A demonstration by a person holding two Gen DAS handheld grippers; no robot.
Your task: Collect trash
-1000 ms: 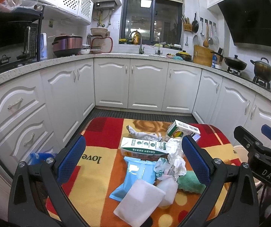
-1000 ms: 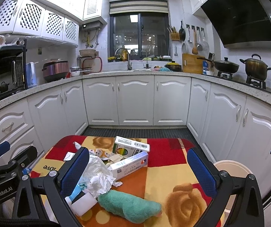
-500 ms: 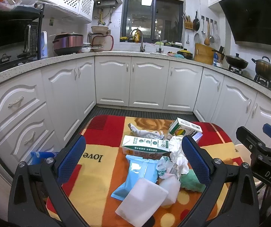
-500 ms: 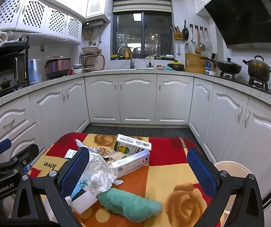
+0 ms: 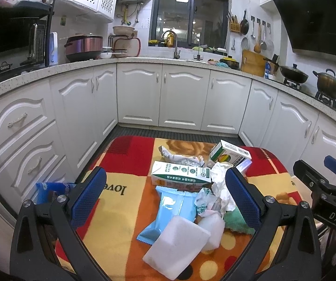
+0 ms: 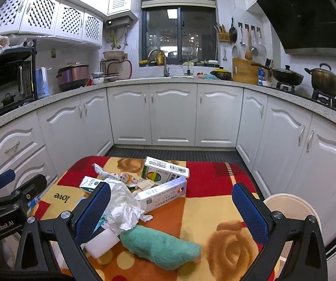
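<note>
- Lying flat on the patterned blanket (image 5: 125, 208): green-white carton (image 5: 179, 173), long axis running left-right in the left wrist view, gabled end to the left.
- Blue wipes pack (image 5: 168, 210) just in front of it, long axis pointing away from the camera, slightly tilted.
- White foam block (image 5: 176, 245) overlaps the pack's near end.
- Crumpled white paper (image 6: 124, 207) touches the long white box (image 6: 162, 193), which runs diagonally, far end to the right.
- Green cloth (image 6: 160, 245) in front, long axis left-right.
- Left gripper (image 5: 165, 199) jaws wide, nothing held, hovering level over the pile.
- Right gripper (image 6: 171, 213) jaws wide, empty, above the cloth; white bin (image 6: 292, 208) at right, beside the blanket.
</note>
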